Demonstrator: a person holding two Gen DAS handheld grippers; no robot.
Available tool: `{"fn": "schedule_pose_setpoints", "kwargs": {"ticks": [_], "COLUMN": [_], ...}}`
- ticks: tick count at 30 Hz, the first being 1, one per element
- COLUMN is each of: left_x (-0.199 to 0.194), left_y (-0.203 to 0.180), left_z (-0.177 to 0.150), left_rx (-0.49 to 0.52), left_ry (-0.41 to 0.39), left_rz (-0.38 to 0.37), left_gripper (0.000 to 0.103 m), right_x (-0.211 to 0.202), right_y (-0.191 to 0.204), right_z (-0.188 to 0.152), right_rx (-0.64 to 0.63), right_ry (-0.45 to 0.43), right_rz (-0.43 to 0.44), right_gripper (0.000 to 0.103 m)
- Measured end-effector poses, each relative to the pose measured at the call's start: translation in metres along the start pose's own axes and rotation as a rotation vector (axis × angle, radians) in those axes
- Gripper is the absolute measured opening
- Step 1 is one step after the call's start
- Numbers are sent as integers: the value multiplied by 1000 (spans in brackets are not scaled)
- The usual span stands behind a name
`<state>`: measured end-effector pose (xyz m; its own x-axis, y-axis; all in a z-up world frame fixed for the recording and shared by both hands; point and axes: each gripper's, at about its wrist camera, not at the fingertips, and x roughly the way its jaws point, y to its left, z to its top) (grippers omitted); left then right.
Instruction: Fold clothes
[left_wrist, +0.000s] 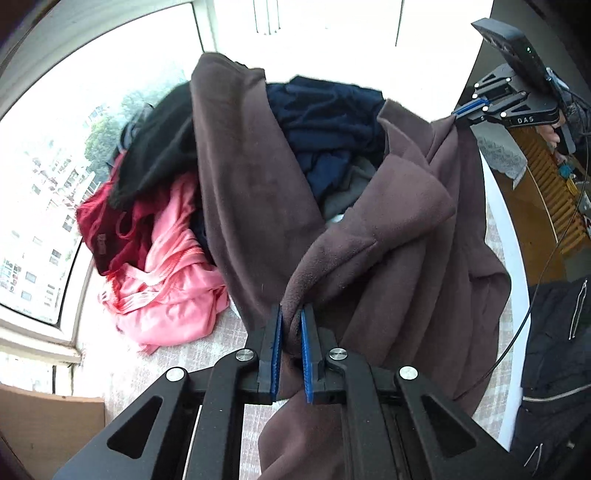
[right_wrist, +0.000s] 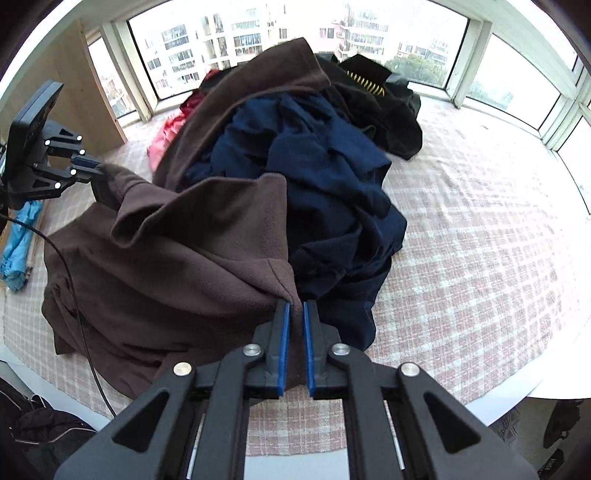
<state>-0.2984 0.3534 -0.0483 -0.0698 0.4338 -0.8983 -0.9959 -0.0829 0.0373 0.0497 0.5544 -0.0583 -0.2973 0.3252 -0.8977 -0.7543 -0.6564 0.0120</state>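
Left wrist view: your left hand-held gripper (left_wrist: 291, 325) is closed down on a bunched fold of the brown fleece garment (left_wrist: 399, 236), blue pads pinching it w/ cloth hanging below the jaws. The fleece drapes over a heap of other clothes: navy garment (left_wrist: 325, 125), black garment (left_wrist: 159, 147), pink garment (left_wrist: 173, 280), red garment (left_wrist: 107, 229). The right hand-held gripper (left_wrist: 456, 112) shows top right, nipping another edge of the same fleece. Right wrist view: your right hand-held gripper (right_wrist: 296, 314) has its pads nearly together on a hemmed corner of the brown fleece garment (right_wrist: 177, 251); the left hand-held gripper (right_wrist: 94, 170) holds the far edge. The rest sags onto the checked cloth of the desk (right_wrist: 480, 258) and partly over the pile. Step in hand, as I read it: getting the fleece held at two points so it can be spread. Next move calls for lifting both grips evenly, pulling apart till taut, clearing the navy heap, then laying it flat on the bare cloth to the right.
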Motion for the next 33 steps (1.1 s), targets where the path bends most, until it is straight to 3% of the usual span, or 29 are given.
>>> {"fn": "schedule_pose_setpoints", "kwargs": {"ticks": [8,12,15,17,18,20,23,27,31,33], "left_x": [-179,-277,-350,-398,-386,-346,-272,-190,-133,-103], "left_y": [-11,-19,-26,-30,-35,-44,-61,-70,-55,-39], "left_z": [-43,-69,-89,-103,-107,-119,-134,-140,-128,-119], "left_rx": [-230,-326,-397,-444,-441,-418,-376,-315,-201,-141], "left_ry": [-203,-296,-366,-411,-352,-248,-130,17,104,127], "left_rz": [200,304,381,433,458,421,346,277,298,301], "left_gripper": [6,0,0,0,0,1,6,24,37,38], "right_x": [-120,-198,-228,-221,-207,-176,-108,-23,15,19], "right_y": [58,87,93,104,107,111,111,105,98,93], "right_z": [61,93,123,120,115,100,67,32,27,35], "right_rx": [-146,-218,-211,-211,-219,-229,-228,-259,-302,-301], "right_ry": [-307,-516,-472,-416,-371,-280,-143,7,48,42], "right_rz": [62,28,250,260,252,231,181,92,8,7], "right_gripper": [7,2,2,4,4,7,27,29,30,35]}}
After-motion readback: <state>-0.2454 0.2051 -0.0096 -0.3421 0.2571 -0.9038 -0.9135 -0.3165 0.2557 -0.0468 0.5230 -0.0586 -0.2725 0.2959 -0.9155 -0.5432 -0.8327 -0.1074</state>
